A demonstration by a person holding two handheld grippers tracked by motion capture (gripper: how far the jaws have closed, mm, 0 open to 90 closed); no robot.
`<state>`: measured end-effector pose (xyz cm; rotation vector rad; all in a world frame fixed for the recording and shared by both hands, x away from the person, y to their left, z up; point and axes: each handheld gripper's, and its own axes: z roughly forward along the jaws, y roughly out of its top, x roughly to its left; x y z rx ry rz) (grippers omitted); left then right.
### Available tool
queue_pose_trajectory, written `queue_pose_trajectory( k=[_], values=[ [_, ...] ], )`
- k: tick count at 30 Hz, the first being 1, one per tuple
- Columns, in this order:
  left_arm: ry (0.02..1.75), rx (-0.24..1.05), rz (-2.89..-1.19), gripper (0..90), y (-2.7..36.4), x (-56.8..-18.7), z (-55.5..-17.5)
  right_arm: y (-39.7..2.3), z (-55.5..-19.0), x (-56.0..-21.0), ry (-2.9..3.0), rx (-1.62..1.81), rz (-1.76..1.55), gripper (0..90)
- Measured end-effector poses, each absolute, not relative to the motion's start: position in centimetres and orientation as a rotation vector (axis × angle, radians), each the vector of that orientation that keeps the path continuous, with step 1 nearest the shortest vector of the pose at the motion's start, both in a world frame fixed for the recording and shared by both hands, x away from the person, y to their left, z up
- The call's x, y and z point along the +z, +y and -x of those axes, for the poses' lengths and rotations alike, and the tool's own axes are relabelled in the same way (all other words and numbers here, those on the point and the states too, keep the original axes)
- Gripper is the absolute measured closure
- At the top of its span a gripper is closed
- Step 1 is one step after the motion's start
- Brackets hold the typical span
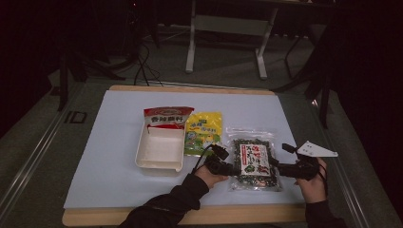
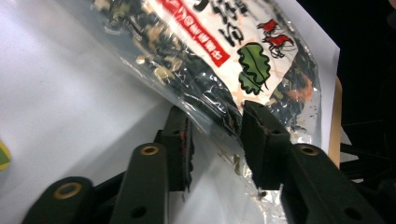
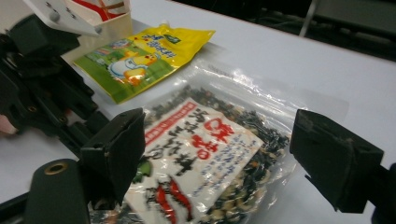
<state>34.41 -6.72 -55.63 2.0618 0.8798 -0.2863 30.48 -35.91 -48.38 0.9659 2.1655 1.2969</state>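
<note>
The high view was dimly lit, and the room beyond the table was left almost black; only the pale table sheet (image 1: 119, 142) was picked out as a soft grey-blue, and little detail could be read at its small scale. Short, soft shadows were cast beside the white tray (image 1: 159, 166). In the left gripper view, glare was thrown off the clear seaweed snack bag (image 2: 261, 70), the near jaws were rendered soft, and the right edge fell into darkness. In the right gripper view, brighter and more even light was seen, though the jaws and the yellow packet (image 3: 140, 60) were slightly blurred
</note>
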Motion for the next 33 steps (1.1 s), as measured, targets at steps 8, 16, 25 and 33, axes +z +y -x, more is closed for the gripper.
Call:
queue_pose_trajectory(
  k=[8, 16, 25, 33],
  values=[
    [0.825, -0.236, -2.042, 74.3, -6.6, -54.8, -33.8, -36.7, -30.4, -47.9, 2.163, 1.299, -0.977, 13.8],
    [0.759, -0.175, -2.028, 77.4, -6.6, -54.1, -32.9, -37.2, -30.8, -48.3, 2.163, 1.281, -1.117, 9.6],
    [0.707, -0.139, -2.021, 79.4, -6.3, -53.6, -32.2, -37.8, -31.5, -48.9, 2.219, 1.303, -1.158, 13.9],
    [0.668, -0.113, -2.021, 80.7, -6.3, -53.3, -31.8, -38.2, -32.0, -49.3, 2.241, 1.336, -1.206, 16.5]
  ],
)
